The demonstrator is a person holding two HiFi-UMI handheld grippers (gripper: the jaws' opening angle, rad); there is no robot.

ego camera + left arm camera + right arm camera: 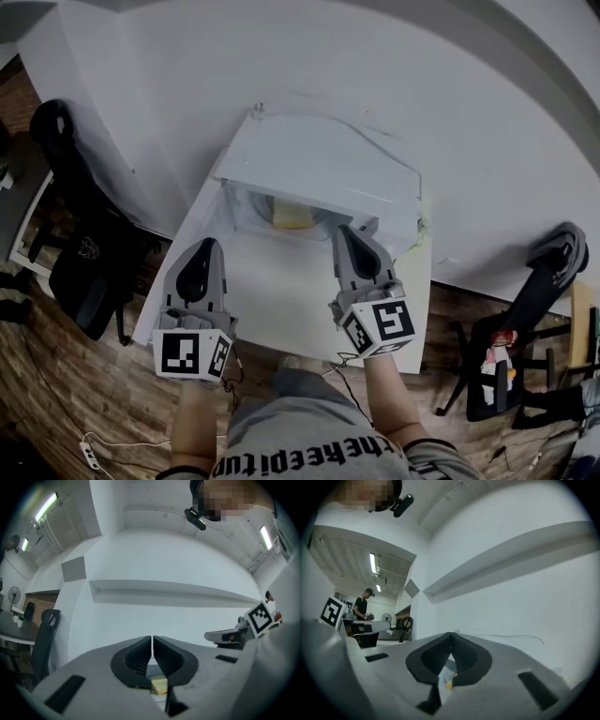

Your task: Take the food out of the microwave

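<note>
Head view first: both grippers are out in front of the white microwave (319, 164), which sits on a white table (281, 309). Its front is open, and you can see the yellow food (292, 216) sitting inside, a bit left of centre.

The left gripper (208, 244) hangs over the table's left edge, well short of the opening. In the left gripper view its jaws are pressed together with only a hairline slit between the ribbed pads. Nothing is gripped; the yellow food just peeks through underneath, further off.

The right gripper (343, 231) has its tips right at the mouth of the microwave, just right of the food. The right gripper view shows those jaws meeting at the tips and empty too, with a sliver of yellow visible below them. I can't tell whether the tips actually touch the microwave, but they aren't on the food.

As for writing, there's no brand I can read on the microwave. Each gripper's cube (192, 353) has black-and-white square markers. The person's grey shirt (309, 450) has dark lettering, upside down and cut off by the frame, so I won't guess at it.
</note>
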